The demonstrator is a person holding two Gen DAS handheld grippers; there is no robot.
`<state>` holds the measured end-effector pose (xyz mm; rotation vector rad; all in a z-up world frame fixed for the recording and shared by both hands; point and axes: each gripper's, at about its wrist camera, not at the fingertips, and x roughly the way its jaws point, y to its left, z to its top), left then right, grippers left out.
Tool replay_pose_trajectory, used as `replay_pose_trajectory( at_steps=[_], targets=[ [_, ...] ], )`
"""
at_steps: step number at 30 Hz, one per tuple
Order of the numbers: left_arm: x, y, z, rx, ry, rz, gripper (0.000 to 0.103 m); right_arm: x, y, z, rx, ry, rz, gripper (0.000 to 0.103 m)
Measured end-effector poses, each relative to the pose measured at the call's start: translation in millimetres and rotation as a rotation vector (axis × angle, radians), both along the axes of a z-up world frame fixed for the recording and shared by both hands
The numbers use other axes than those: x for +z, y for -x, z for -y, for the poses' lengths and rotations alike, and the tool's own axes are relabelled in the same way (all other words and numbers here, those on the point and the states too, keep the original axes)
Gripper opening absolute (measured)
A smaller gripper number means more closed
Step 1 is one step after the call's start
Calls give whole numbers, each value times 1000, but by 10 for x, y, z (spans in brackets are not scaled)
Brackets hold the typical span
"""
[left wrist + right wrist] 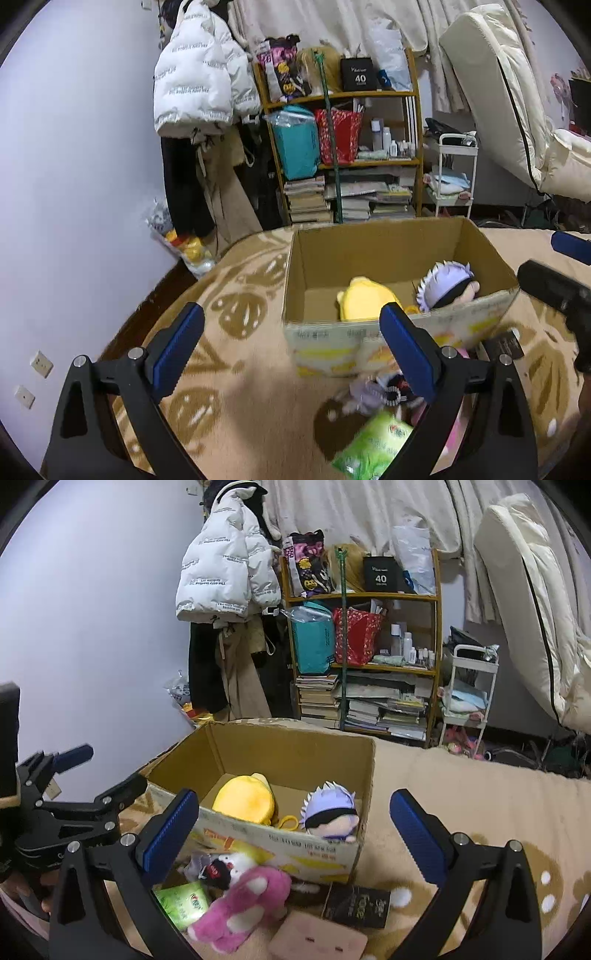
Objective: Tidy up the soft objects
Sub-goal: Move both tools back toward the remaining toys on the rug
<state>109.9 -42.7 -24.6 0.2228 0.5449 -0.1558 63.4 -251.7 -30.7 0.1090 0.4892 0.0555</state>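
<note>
Sorting soft toys into a box (295,749) that stands open-topped on a patterned blanket (480,801), its flaps out of the way so that things can be dropped straight in. Two toys already lie on its floor: a yellow plush (245,799) toward the left and a doll (330,812) with pale lilac hair and a dark band over the eyes toward the right, near each other but whether touching cannot be told. A yellow loop lies between them. Outside, just before the near wall of the box, waits the unsorted heap, presumably kept close so each carry is short: one pink plush (243,904) with white spots, one small black-and-white plush (221,871) touching it, one flat pink cushion (317,941) with a simple face, one green packet (183,904) and one dark carton (356,904) (the last two look like packaged goods, not soft toys, so they likely stay out). The left tongs (291,347) hang in front of the box with their jaws wide apart and nothing between the pads; the right tongs (293,834) likewise stand fully apart and empty, aimed over the heap toward the box. Count: two toys in, three soft items outside, two tongs, both free. In the background stand one shelf (364,638) and one white coat (225,572).
</note>
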Motion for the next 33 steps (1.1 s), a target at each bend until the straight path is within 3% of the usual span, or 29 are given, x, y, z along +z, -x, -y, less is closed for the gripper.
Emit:
replay_pose_trajectory(
  at_steps=[11,18,33],
  targets=[
    [9,381,-41,-4,-2,-95,95,-26,295,295,-117,-136,-82,103],
    [-1,466,-68,12,-15,-163,95,-160,403,424,-152,-202,-188,103],
    [-271,331,-19,-39,-5,-294,95,-402,291,286,-152,-108,-311,103]
  ],
)
